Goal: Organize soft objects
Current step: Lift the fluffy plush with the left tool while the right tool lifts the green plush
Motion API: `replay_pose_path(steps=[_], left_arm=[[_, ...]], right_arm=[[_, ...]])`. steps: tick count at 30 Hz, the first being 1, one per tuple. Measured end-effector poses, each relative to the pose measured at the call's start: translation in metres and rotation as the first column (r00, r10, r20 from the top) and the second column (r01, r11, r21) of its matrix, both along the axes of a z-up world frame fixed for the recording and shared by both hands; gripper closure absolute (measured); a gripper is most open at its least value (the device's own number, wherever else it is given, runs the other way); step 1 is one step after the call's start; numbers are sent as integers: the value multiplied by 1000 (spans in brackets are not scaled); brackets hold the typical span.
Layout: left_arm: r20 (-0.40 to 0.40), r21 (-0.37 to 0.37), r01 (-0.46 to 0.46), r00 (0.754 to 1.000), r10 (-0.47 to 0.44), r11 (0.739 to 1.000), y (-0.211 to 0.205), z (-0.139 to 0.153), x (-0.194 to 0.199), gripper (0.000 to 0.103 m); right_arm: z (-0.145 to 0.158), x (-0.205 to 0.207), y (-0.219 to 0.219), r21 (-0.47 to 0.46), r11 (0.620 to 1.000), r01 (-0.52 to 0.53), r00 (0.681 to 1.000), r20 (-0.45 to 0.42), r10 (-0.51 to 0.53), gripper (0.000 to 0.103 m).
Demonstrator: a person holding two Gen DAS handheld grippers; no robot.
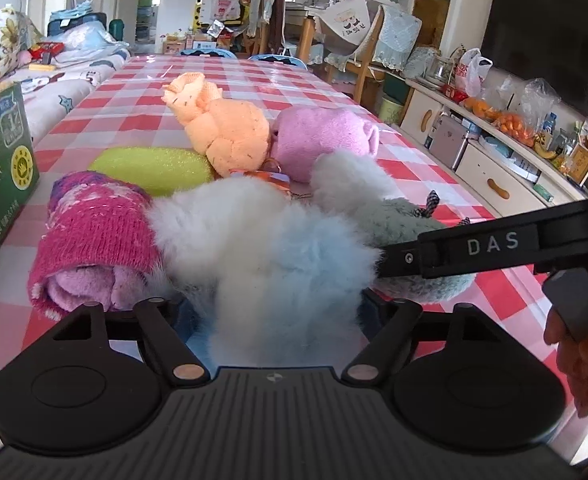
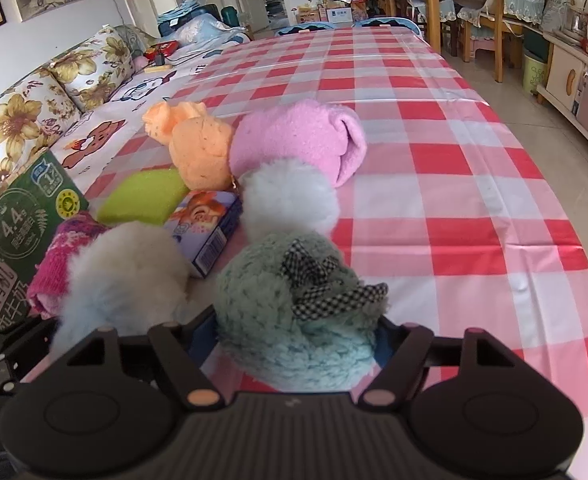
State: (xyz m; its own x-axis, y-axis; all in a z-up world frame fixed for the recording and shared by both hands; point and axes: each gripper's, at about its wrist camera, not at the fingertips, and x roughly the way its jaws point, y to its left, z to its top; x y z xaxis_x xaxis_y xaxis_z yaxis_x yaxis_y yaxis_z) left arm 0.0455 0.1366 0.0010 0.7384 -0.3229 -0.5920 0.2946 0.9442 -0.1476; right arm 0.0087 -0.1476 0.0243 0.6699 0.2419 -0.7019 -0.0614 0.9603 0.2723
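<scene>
Soft goods, clustered at the near left part of a red-and-white checked tablecloth (image 2: 434, 184).

Pale blue-white fluffy item (image 1: 278, 256): long pile, shapeless; sits between the left gripper (image 1: 272, 312) fingers, whose tips are buried in fur, so grip cannot be confirmed.

Mint-green woolly item (image 2: 290, 320): curly knit with a black-and-white gingham bow (image 2: 318, 284) on top; lies between the right gripper (image 2: 294, 336) fingers, contact unclear.

Magenta knit roll (image 1: 94, 236): long axis toward the camera, open end showing lilac lining.

Pink fleece roll (image 2: 302, 136): lies crosswise, touching the orange plush (image 2: 198, 148).

Yellow-green sponge (image 2: 142, 200), small printed box (image 2: 206, 228), green milk carton (image 2: 10, 240) alongside.
</scene>
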Motion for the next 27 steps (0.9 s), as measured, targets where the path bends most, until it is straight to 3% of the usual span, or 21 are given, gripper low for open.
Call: replay_pose_path(steps=[3,7,11,15,27], left_arm=[[-5,-12,-4,1000,4,1000,1,-2,3,8],[-12,-28,10,1000,-11,1000,0,-2,5,42],[-8,-17,8,1000,-8,1000,-2,1,1,52],[14,11,11,1000,-11,1000,-3,3,-4,56],[73,-46,-18,997,21,999,16,24,-21,59]], right_arm=[[-2,3,0,3,1000,12,1000,-7,-12,26],[-3,6,2,-6,1000,17,1000,-11,-17,29],[-1,6,8,-46,999,6,1000,6,-5,33],[1,5,14,-80,997,0,1000,23,2,35],[18,-4,19,-73,997,5,997,79,1,36]])
